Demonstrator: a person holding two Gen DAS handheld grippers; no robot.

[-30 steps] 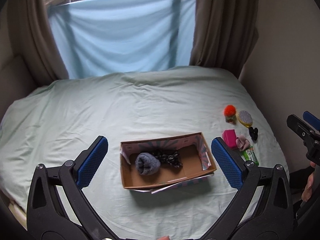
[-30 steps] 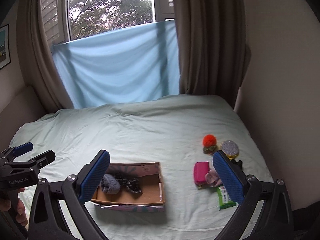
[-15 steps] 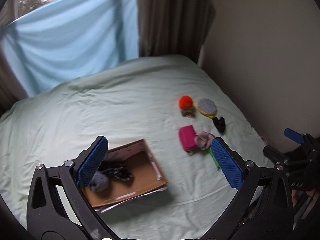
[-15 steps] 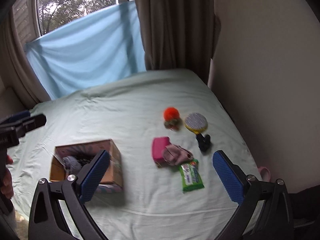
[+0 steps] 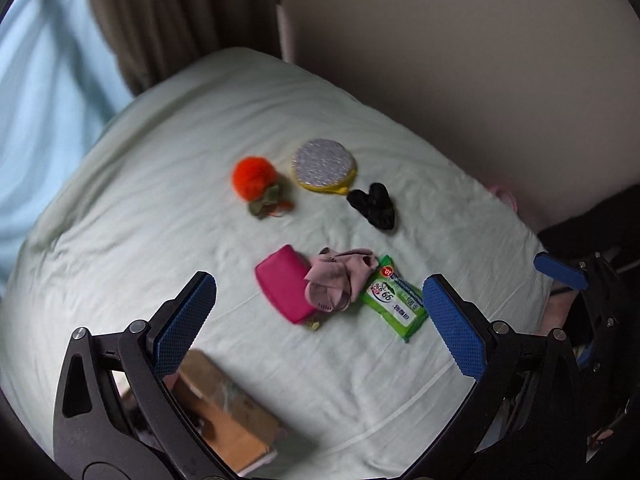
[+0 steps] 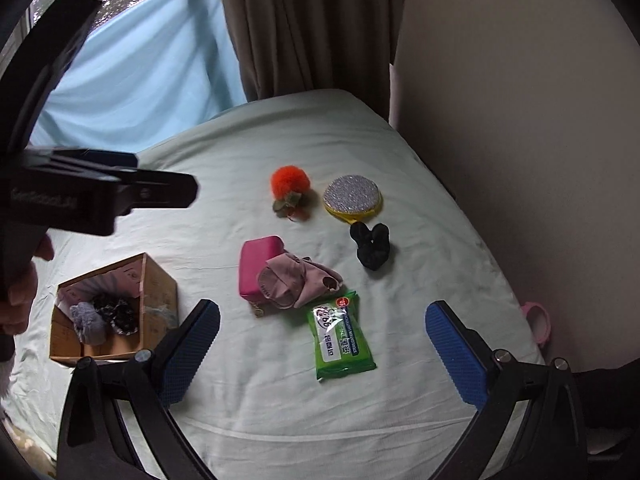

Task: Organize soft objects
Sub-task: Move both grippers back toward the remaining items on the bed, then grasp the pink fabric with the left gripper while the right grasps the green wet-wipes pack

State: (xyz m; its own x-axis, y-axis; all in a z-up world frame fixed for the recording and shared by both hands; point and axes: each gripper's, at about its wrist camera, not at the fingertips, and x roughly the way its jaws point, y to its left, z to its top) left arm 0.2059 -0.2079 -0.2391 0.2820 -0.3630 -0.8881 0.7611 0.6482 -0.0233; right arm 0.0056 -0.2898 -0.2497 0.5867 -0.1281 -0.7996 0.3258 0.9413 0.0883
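A cardboard box [image 6: 158,300] on the pale green bed holds a grey soft item [image 6: 86,322] and a dark scrunchie [image 6: 116,312]; it also shows in the left wrist view [image 5: 224,412]. To its right lie a magenta pouch [image 5: 282,288] [image 6: 256,256], a pink sock [image 5: 340,280] [image 6: 296,280], a green wipes pack [image 5: 394,304] [image 6: 342,338], an orange pompom [image 5: 254,178] [image 6: 290,182], a round glittery pad [image 5: 324,164] [image 6: 352,198] and a black scrunchie [image 5: 374,204] [image 6: 372,246]. My left gripper [image 5: 320,320] is open above the pouch and sock. My right gripper [image 6: 324,352] is open above the wipes pack.
A beige wall [image 6: 520,100] runs along the bed's right side. Brown curtains [image 6: 304,28] and a blue cloth [image 6: 140,80] stand behind the bed. A pink ring-shaped thing [image 6: 538,322] sits at the bed's right edge.
Both grippers have swung right, from the box toward the pile of loose items, and closer to it. Both stay open and empty.
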